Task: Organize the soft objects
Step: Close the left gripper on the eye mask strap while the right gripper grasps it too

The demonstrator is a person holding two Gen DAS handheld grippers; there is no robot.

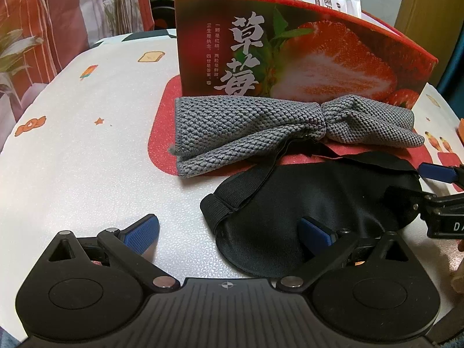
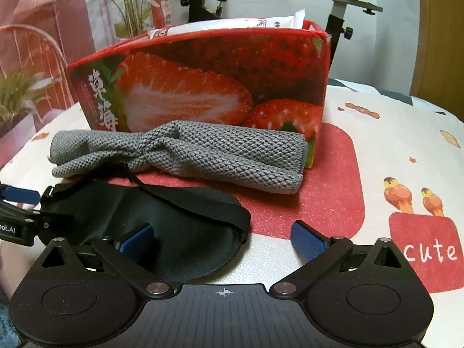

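A black sleep mask (image 1: 313,203) lies flat on the table (image 1: 101,159) with a tongs at each end of it. The left tongs (image 1: 229,232) stands spread wide: one blue pad rests over the mask's satin face, the other over bare cloth beside it, so the mask's left end sits between the pads without being pinched. The right tongs (image 2: 223,237) is likewise spread, one pad over the mask's other end and one over the patterned table cover — nothing is gripped there either. Both look placed to take an end each, which suits a limp thing that would fold and sag if lifted from one side only. The mask's elastic strap (image 2: 203,200) trails across its top and runs under the edge of a gray knitted cloth (image 1: 261,127), bunched at the middle and lying just behind the mask, against the front of a red strawberry box (image 1: 304,58). White packets already stick out of the box's open top, so it probably serves as the bin. The strap tucked under the cloth could drag it along when the mask comes up.
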